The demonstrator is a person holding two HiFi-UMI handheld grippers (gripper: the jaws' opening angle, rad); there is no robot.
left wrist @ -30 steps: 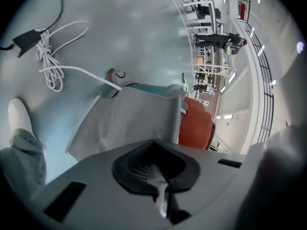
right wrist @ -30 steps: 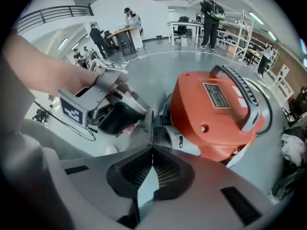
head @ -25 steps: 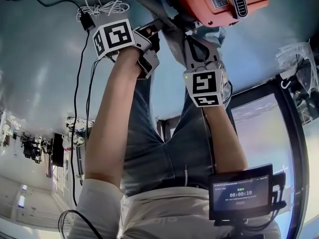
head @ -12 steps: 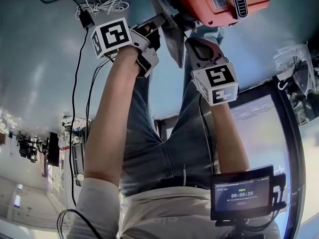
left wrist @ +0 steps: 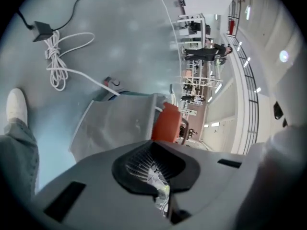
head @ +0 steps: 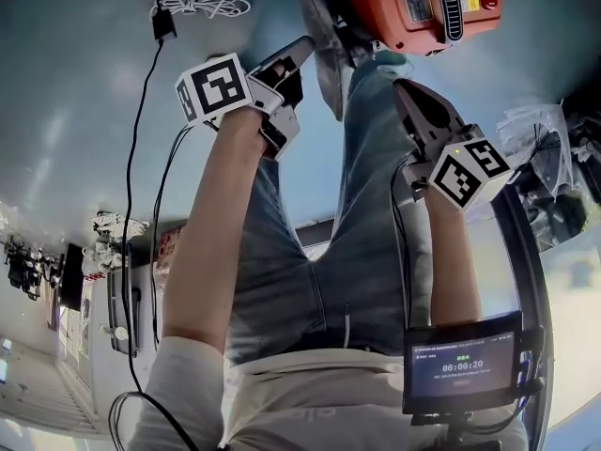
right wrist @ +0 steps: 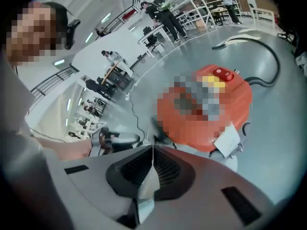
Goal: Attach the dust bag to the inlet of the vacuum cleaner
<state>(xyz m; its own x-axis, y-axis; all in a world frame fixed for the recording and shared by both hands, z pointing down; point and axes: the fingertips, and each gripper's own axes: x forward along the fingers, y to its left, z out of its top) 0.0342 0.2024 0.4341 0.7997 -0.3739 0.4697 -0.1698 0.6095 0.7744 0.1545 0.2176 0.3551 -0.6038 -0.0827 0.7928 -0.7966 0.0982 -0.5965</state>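
The left gripper (head: 300,50) pinches the dust bag (head: 329,59) to hold it by the vacuum cleaner (head: 423,7), while the right gripper (head: 404,90) is closed, empty.

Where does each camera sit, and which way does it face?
Head view: on the head, facing down; forearms, jeans, left gripper, right gripper.
Left gripper view: on that gripper, facing dust bag; shoe, jeans.
Right gripper view: on that gripper, facing vacuum cleaner; own shut jaws.
Shared: all show the vacuum cleaner.
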